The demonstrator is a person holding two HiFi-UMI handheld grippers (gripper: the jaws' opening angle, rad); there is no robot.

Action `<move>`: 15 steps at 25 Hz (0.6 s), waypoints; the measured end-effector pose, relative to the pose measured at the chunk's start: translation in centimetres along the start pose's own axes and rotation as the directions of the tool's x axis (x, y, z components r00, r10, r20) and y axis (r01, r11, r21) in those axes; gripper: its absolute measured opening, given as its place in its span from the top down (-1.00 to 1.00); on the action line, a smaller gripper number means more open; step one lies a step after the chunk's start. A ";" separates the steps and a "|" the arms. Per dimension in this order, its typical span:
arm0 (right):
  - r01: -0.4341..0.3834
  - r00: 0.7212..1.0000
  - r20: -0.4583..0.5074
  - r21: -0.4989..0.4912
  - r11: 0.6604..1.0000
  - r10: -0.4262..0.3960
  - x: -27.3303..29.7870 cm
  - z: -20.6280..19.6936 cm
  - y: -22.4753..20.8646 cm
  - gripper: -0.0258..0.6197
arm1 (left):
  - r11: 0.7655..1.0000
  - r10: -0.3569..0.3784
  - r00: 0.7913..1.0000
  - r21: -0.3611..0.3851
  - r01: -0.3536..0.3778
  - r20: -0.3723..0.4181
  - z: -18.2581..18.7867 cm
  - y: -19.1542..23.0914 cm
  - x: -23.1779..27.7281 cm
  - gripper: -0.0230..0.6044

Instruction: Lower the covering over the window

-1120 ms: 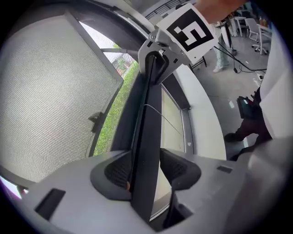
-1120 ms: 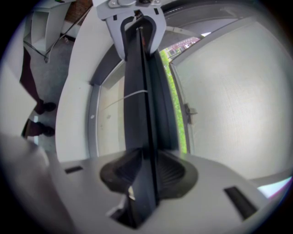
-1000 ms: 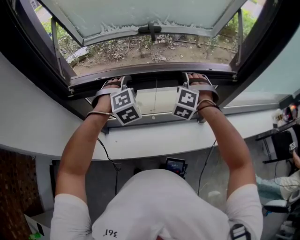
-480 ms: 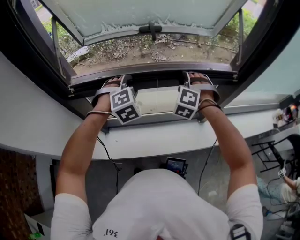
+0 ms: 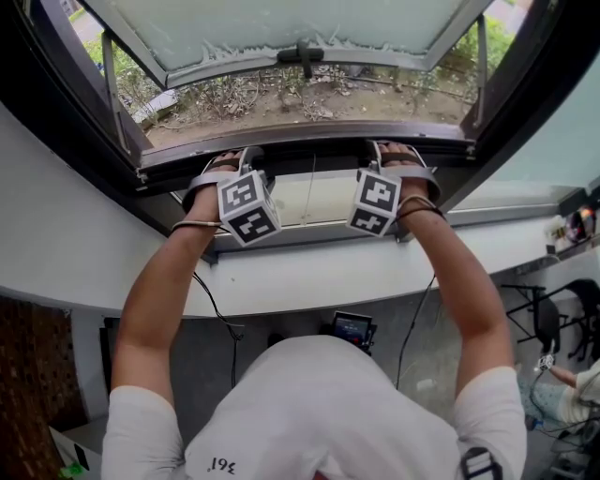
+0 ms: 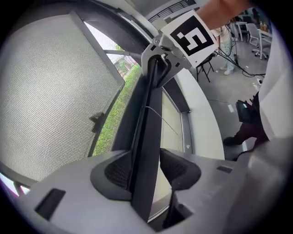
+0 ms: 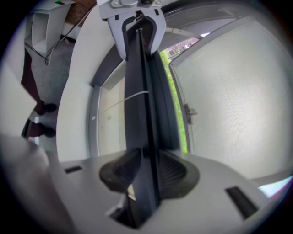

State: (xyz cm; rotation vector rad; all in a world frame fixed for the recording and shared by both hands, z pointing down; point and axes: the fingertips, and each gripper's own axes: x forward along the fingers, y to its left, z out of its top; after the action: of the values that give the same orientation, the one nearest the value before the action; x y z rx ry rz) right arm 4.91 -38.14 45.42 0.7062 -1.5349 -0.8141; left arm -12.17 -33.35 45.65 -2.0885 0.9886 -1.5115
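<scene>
A dark bar (image 5: 309, 156) runs across the bottom of the window opening; both grippers hold it, about a shoulder's width apart. My left gripper (image 5: 234, 157) has the bar (image 6: 149, 119) between its pads (image 6: 116, 171), which lie against it. My right gripper (image 5: 394, 150) also has the bar (image 7: 139, 77) between its pads (image 7: 171, 171); its jaws have just been opening a little, and the pads still touch the bar. Each gripper view shows the other gripper on the bar's far end. Beyond the bar, the frosted window sash (image 5: 281, 28) stands swung outward.
A pale panel (image 5: 309, 199) with a thin cord lies just under the bar, above the white sill (image 5: 281, 281). A small screen (image 5: 352, 328) and cables are on the floor. Desks, chairs and a seated person (image 5: 577, 394) are at the right edge.
Both grippers stay on the bar in the same place. The seated person at the right edge has shifted lower.
</scene>
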 end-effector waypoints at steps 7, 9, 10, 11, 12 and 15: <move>-0.003 1.000 0.003 -0.001 1.000 0.003 0.0 0.0 0.1 0.51 | 1.000 0.014 1.000 -0.013 -0.014 0.014 0.0 0.1 -0.1 0.29; -0.005 1.000 0.001 -0.002 1.000 0.005 0.0 0.0 0.2 0.51 | 1.000 0.013 1.000 -0.016 -0.013 0.017 0.0 0.1 -0.1 0.29; -0.006 1.000 0.001 -0.003 1.000 0.006 0.0 0.0 0.2 0.50 | 1.000 0.013 1.000 -0.022 -0.012 0.019 0.0 0.1 -0.1 0.29; -0.007 1.000 0.001 -0.004 1.000 0.007 0.0 0.0 0.3 0.49 | 0.999 0.013 1.000 -0.030 -0.012 0.023 0.0 0.1 -0.2 0.29; -0.007 1.000 0.002 -0.004 1.000 0.007 0.0 0.0 0.3 0.48 | 0.999 0.013 1.000 -0.042 -0.012 0.028 0.0 0.1 -0.2 0.29; -0.006 1.000 0.003 -0.005 1.000 0.006 0.0 0.0 0.3 0.47 | 0.997 0.015 0.999 -0.077 -0.011 0.044 0.2 0.3 -0.5 0.29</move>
State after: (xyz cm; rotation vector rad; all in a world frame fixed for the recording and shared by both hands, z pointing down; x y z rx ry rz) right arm 4.96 -37.93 45.65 0.6969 -1.5361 -0.8150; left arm -12.20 -33.18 45.11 -2.1539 1.0572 -1.4361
